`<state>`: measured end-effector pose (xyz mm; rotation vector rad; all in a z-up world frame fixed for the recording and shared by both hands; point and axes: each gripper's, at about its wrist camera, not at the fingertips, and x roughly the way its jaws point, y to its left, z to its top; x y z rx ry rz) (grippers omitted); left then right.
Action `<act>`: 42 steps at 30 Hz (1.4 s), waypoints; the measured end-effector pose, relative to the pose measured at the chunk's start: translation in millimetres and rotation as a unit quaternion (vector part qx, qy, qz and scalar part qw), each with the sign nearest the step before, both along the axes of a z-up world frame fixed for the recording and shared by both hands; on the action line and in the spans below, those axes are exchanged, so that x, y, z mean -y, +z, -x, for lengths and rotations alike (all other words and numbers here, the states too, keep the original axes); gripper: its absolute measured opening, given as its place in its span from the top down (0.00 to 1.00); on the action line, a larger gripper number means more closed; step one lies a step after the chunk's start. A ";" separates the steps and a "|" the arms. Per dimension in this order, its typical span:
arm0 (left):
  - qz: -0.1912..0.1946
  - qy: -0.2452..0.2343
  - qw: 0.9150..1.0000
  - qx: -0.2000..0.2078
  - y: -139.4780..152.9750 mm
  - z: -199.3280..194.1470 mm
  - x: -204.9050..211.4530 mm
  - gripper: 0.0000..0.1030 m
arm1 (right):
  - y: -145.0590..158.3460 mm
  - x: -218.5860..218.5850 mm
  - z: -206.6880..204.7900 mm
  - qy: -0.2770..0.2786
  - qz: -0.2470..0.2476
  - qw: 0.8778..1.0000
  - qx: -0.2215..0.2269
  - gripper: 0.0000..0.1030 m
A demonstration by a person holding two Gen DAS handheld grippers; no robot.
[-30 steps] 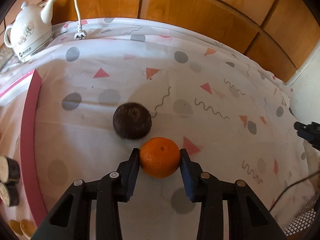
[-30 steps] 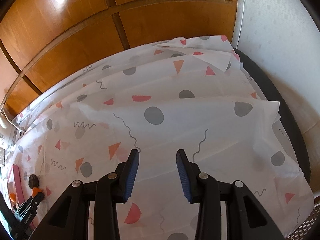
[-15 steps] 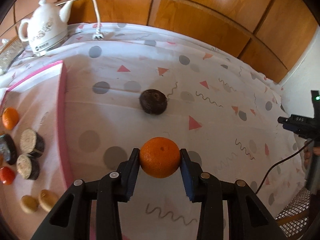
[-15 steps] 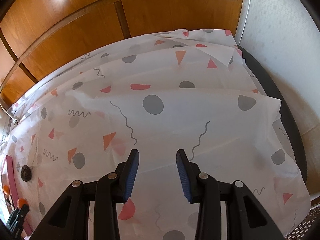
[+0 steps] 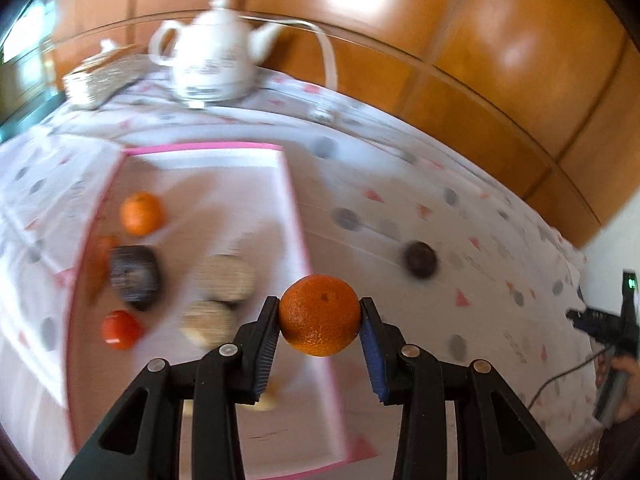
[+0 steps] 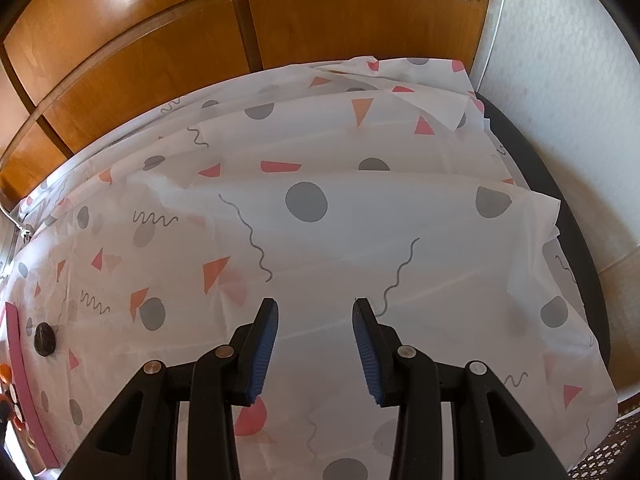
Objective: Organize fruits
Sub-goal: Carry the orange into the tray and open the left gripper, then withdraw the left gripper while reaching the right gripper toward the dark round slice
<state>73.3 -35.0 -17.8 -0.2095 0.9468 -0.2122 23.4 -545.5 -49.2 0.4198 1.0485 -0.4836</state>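
Above the right rim of the pink-edged tray [image 5: 298, 216], the left gripper [image 5: 319, 322] clamps an orange [image 5: 319, 315]; a dark fruit [image 5: 419, 259] lies on the tablecloth [image 5: 460, 240] right of the tray. Over the tablecloth, the right gripper [image 6: 315, 322] hangs with jaws apart, holding nothing, well right of the tray.

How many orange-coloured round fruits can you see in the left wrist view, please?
2: one orange gripped in the left claw, another orange lying in the pink-rimmed tray. Blur may hide others.
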 end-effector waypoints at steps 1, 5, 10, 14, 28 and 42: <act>0.002 0.012 1.000 0.000 0.5 1.6 -11.4 0.62 | -0.1 -1.3 -0.2 0.002 0.002 1.000 -0.001 0.62; -0.004 0.061 0.998 0.008 2.4 11.8 -52.2 0.62 | -0.9 -5.3 -2.4 0.010 0.011 1.000 -0.005 0.62; -0.019 0.113 0.993 0.009 -4.4 27.1 -86.8 0.62 | -0.4 -7.6 -3.3 0.013 0.021 1.000 -0.003 0.62; -0.020 0.148 0.989 0.004 -12.9 35.8 -103.7 0.62 | -0.9 -8.7 -4.3 0.014 0.030 0.999 -0.005 0.62; -0.028 0.151 0.988 -0.011 -31.6 37.5 -100.4 0.61 | -2.6 -13.0 -4.9 0.018 0.046 0.999 -0.013 0.62; -0.048 0.157 0.986 0.005 -29.7 39.1 -96.8 0.50 | -2.1 -13.5 -6.2 0.021 0.043 0.999 -0.013 0.62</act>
